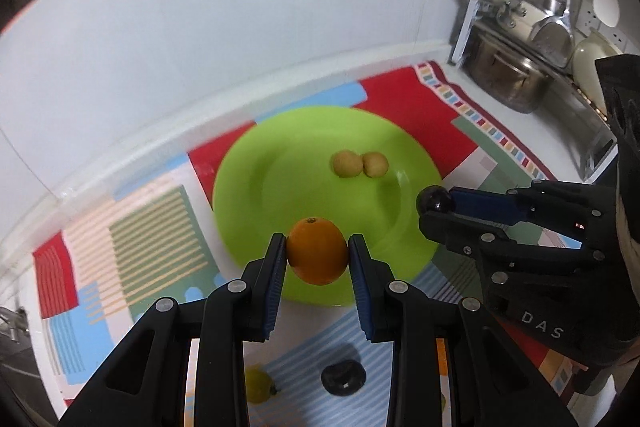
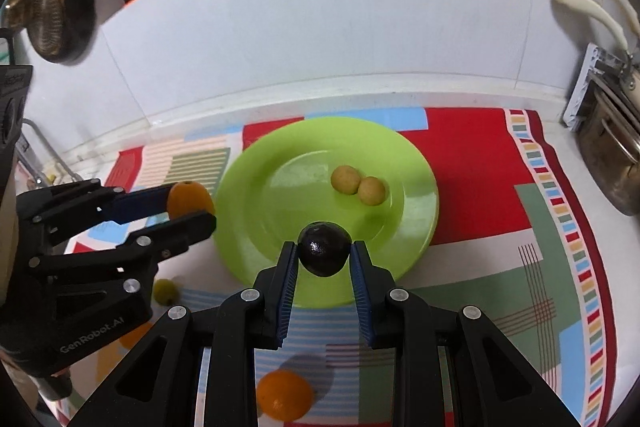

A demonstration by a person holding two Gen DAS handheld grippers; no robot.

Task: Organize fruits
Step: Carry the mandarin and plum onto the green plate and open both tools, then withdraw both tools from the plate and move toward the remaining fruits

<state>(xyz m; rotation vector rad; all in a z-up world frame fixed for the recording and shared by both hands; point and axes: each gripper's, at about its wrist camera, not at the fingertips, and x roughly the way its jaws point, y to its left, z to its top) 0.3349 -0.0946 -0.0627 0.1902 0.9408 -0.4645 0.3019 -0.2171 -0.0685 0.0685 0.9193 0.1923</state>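
My left gripper (image 1: 317,255) is shut on an orange (image 1: 317,251) and holds it above the near edge of a green plate (image 1: 256,167). My right gripper (image 2: 324,254) is shut on a dark round fruit (image 2: 324,247) above the plate's (image 2: 416,195) near rim. Two small yellow fruits (image 1: 359,164) lie side by side in the plate; they also show in the right wrist view (image 2: 358,185). The right gripper shows at the plate's right edge in the left wrist view (image 1: 434,207). The left gripper shows left of the plate in the right wrist view (image 2: 192,205).
A patterned cloth (image 2: 480,155) covers the white counter. On it lie another orange (image 2: 285,399), a small yellow-green fruit (image 2: 165,291) and a dark fruit (image 1: 343,375). Steel pots and utensils (image 1: 516,71) stand at the right. A white wall (image 2: 320,27) runs behind.
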